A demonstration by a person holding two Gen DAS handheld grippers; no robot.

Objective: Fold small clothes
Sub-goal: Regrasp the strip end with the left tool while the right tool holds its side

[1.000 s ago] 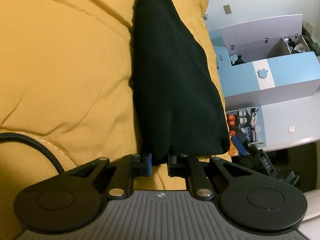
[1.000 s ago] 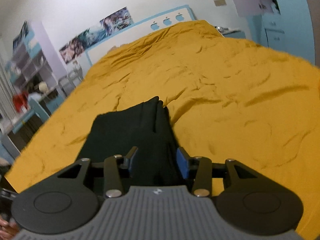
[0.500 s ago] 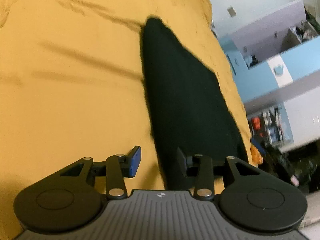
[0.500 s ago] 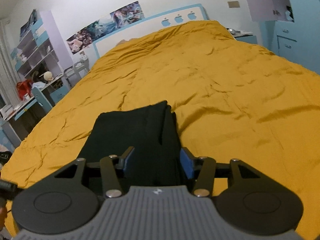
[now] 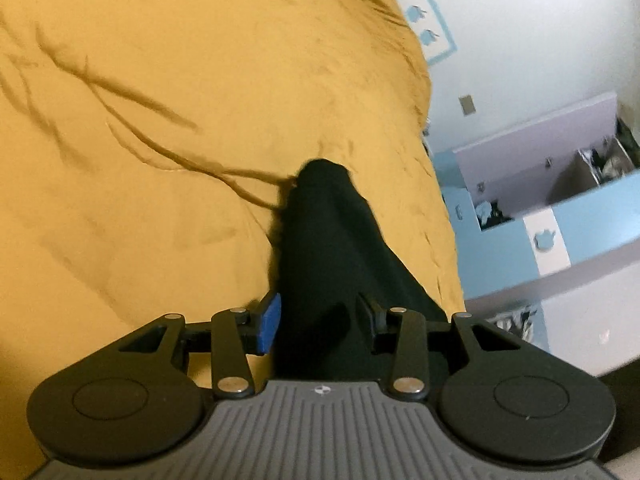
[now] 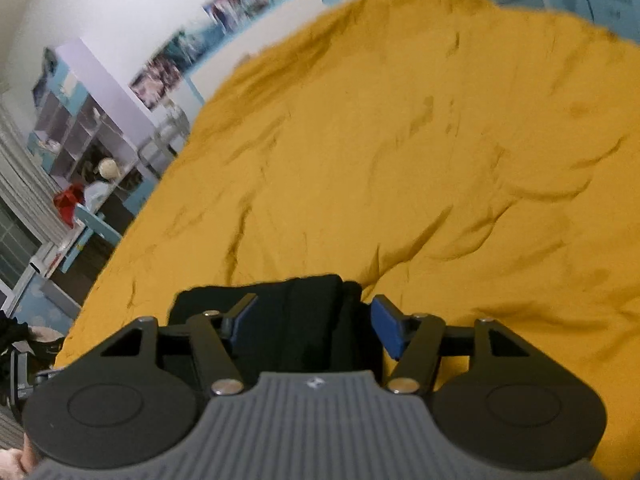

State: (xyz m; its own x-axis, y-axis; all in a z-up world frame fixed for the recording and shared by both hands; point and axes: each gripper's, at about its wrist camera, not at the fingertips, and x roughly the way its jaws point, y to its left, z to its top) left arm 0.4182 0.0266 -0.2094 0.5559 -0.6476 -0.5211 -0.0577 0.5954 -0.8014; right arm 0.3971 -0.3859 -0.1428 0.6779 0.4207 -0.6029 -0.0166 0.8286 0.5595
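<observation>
A folded black garment (image 5: 332, 248) lies flat on the yellow bedspread (image 5: 160, 120), long and narrow, pointing away from me. My left gripper (image 5: 318, 316) is open above its near end, fingers apart, holding nothing. In the right wrist view the same garment (image 6: 296, 312) lies folded in layers just ahead of my right gripper (image 6: 312, 320), which is open with its blue pads on either side of the cloth's near end.
The bedspread (image 6: 400, 160) fills most of both views. A blue and white cabinet (image 5: 560, 232) with an open lid stands past the bed's right edge. Shelves (image 6: 80, 128) and a desk with clutter stand left of the bed.
My left gripper let go of the garment's end, opened and lifted back. My right gripper stayed open and pulled back a little. The garment now rests flat on the bed.
</observation>
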